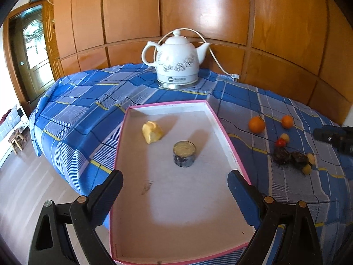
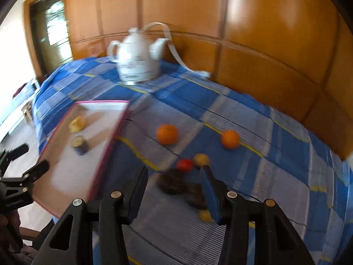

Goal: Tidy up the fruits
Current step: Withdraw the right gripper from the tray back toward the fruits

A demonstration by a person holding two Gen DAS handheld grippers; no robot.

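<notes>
A pink-rimmed tray [image 1: 222, 130] lies on the blue checked cloth and holds a yellow fruit piece [image 1: 152, 131] and a small round tin [image 1: 184, 153]. My left gripper [image 1: 175, 180] hovers open over the tray's near half, with nothing between its fingers. To the right of the tray, two oranges [image 2: 167, 134] [image 2: 230, 139], a red fruit [image 2: 184, 164], a pale yellow fruit [image 2: 201, 159] and dark wrinkled fruits [image 2: 172, 182] lie on the cloth. In a blurred view my right gripper [image 2: 175, 180] is open above the dark fruits and holds nothing.
A white ceramic kettle [image 1: 176, 61] with a cord stands at the back of the table, against the wooden wall panels. The table edge drops to the floor on the left, where a small stool [image 1: 16, 140] stands. Small yellow fruits [image 1: 307, 169] lie beside the dark ones.
</notes>
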